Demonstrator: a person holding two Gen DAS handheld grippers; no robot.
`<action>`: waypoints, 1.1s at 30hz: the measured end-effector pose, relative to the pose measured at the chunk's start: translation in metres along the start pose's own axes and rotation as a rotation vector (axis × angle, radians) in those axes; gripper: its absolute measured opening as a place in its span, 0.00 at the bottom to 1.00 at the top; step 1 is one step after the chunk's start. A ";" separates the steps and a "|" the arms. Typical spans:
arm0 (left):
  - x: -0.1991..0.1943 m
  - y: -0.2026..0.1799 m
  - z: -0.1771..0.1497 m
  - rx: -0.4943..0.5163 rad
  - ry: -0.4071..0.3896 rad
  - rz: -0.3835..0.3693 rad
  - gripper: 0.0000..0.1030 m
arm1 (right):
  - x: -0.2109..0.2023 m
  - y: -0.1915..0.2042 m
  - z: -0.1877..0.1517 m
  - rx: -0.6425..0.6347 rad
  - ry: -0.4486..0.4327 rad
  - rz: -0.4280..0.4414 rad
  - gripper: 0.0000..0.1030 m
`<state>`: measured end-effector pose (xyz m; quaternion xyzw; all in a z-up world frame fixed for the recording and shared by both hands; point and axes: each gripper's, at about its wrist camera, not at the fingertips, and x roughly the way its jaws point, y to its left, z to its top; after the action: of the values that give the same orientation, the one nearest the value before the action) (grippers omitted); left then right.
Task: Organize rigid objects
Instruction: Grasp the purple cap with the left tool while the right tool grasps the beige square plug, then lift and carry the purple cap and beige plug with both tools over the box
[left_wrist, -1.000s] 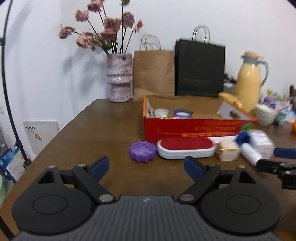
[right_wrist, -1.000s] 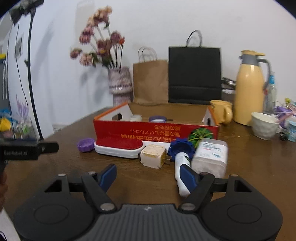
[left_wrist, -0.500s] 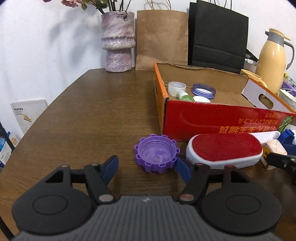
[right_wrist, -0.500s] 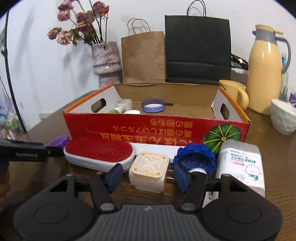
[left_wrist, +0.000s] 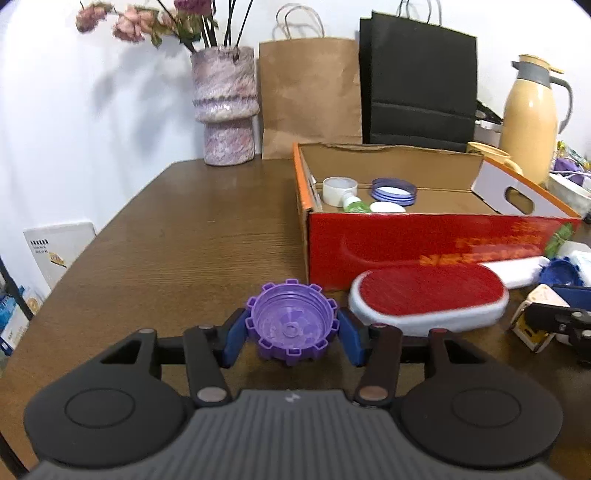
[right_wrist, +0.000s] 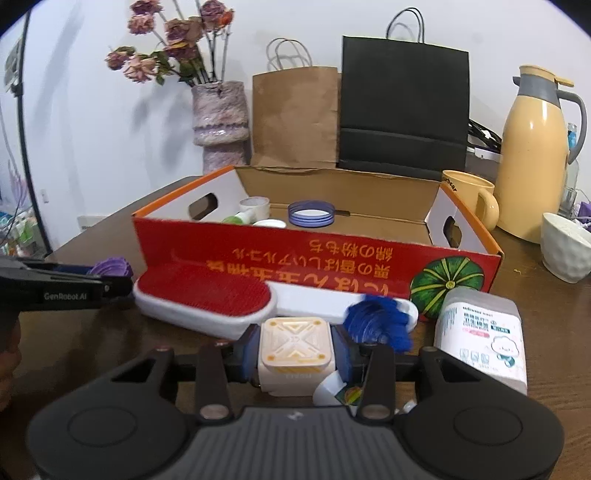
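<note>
Here both grippers have just been closing. Left gripper (left_wrist: 291, 338) clamps the purple cap (left_wrist: 291, 323) on the table (left_wrist: 177, 236), left of the red box (left_wrist: 424, 243). Right gripper (right_wrist: 295, 354) clamps the cream plug cube (right_wrist: 295, 347), in front of that box. Risk: the cap's notched rim may slip off the pads on lift; lifting the cube may drag the blue cap (right_wrist: 376, 325) touching the right-hand pad. Both grippers point forward and moderately downward, low over the tabletop.
</note>
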<state>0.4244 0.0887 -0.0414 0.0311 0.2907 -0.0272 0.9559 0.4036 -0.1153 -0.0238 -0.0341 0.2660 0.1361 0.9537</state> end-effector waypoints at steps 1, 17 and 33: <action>-0.009 -0.001 -0.003 -0.001 -0.007 0.000 0.52 | -0.005 0.001 -0.003 0.000 0.001 0.011 0.39; -0.165 -0.050 -0.068 -0.066 -0.163 0.015 0.52 | -0.131 0.034 -0.067 -0.117 -0.125 0.084 0.39; -0.279 -0.108 -0.141 -0.014 -0.292 0.045 0.52 | -0.261 0.022 -0.131 -0.084 -0.259 0.037 0.39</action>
<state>0.1070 0.0015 -0.0071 0.0265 0.1481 -0.0081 0.9886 0.1173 -0.1752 -0.0010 -0.0514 0.1352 0.1679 0.9751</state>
